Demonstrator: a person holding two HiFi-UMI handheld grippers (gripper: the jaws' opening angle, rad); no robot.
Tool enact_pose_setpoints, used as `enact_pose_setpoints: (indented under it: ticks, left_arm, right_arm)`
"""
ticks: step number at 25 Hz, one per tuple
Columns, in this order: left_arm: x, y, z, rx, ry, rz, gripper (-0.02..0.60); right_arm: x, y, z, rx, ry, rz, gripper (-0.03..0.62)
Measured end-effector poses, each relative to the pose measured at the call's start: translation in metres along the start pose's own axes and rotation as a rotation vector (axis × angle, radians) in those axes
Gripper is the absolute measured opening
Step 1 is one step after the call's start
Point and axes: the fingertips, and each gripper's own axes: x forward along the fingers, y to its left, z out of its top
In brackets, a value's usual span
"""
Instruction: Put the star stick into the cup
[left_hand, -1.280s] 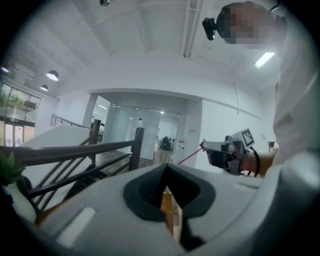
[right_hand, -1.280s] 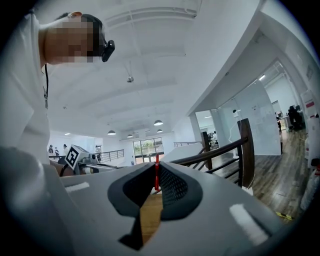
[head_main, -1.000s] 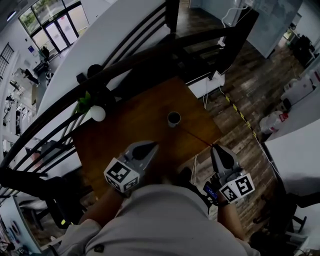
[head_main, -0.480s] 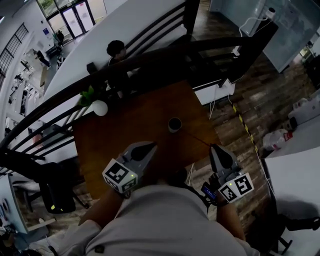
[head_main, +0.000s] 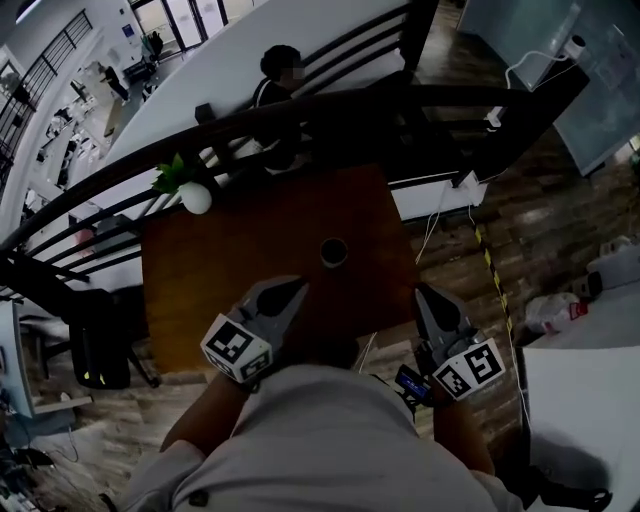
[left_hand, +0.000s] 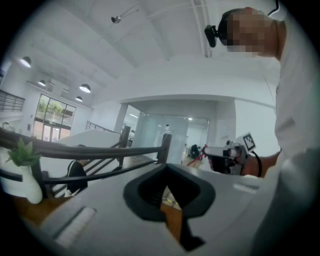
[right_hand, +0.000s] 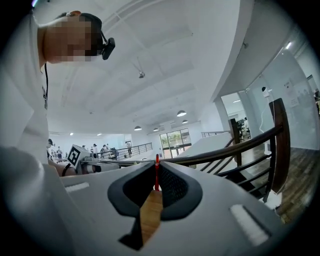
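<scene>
- The right gripper (head_main: 422, 295) has its jaws pinching the red star stick (right_hand: 157, 173), likely for aiming into the cup (head_main: 333, 252) at 11 o'clock on the bench (head_main: 200, 280).
- The left gripper (head_main: 298, 288) has its jaws pressed together, empty and idle.

Bare bench (head_main: 220, 270) lies open between the cup (head_main: 333, 252) and both the left hand-held gripper (head_main: 297, 288) and the right hand-held gripper (head_main: 424, 294), whose jaws pinch the star stick (right_hand: 156, 174). A white vase (head_main: 195, 199) with a plant stands well apart at the far left corner. A dark railing (head_main: 330, 104) runs along the far edge.
</scene>
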Motion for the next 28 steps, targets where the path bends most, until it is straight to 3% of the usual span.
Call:
enact_pose_setpoints:
  ticks: [8, 21, 28]
  left_arm:
    - [0.020, 0.004, -0.015, -0.012, 0.032, 0.070, 0.003]
    - [0.055, 0.052, -0.032, -0.022, 0.071, 0.055, 0.003]
    - [0.068, 0.087, -0.063, -0.044, 0.110, 0.061, 0.003]
  right_arm:
    - [0.014, -0.033, -0.024, 0.026, 0.056, 0.055, 0.025]
    - [0.066, -0.059, -0.058, 0.020, 0.149, 0.059, 0.025]
    - [0.100, -0.079, -0.088, 0.038, 0.200, 0.060, 0.025]
